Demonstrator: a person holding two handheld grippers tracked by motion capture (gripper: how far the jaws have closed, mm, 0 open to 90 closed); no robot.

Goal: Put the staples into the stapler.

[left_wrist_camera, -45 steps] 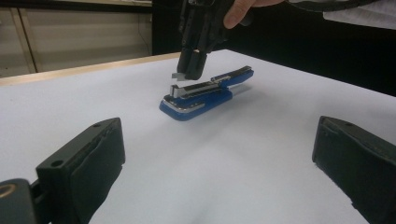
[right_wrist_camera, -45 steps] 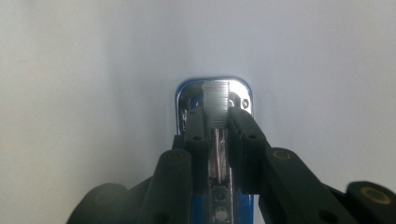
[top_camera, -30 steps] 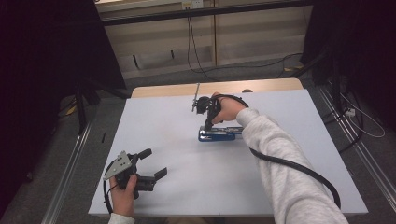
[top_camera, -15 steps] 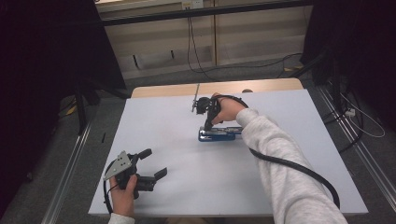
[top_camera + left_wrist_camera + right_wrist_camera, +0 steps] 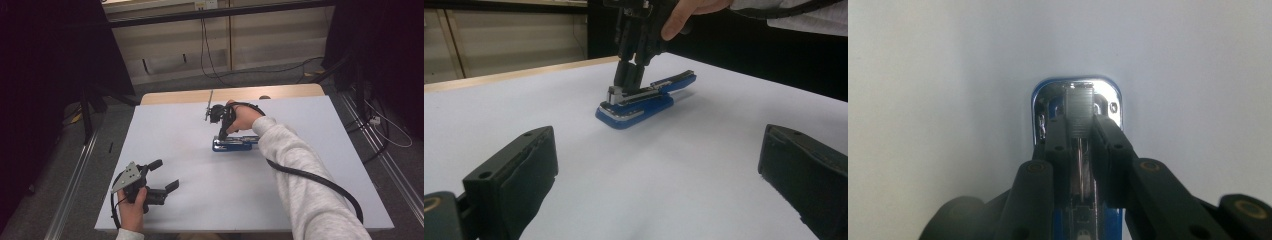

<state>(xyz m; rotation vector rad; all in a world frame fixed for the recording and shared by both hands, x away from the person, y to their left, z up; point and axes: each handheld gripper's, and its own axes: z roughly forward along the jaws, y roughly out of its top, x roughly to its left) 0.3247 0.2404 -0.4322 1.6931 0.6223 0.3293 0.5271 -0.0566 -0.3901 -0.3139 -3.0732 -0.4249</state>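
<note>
While clamped narrow by right gripper [image 5: 1080, 150] near table's [image 5: 165, 130] far edge, stapler [image 5: 231, 144]: stiff, fairly heavy, slick metal; best gripped across sides. Left gripper [image 5: 162, 176] wide, idle.

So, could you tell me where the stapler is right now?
In the high view the stapler lies on the white table just right of centre, with the right hand-held gripper closed on its left end.

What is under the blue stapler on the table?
The blue stapler lies flat on the white table surface, nothing else visibly beneath it. The right gripper is clamped on its metal top, and its base covers the table directly underneath.
</note>
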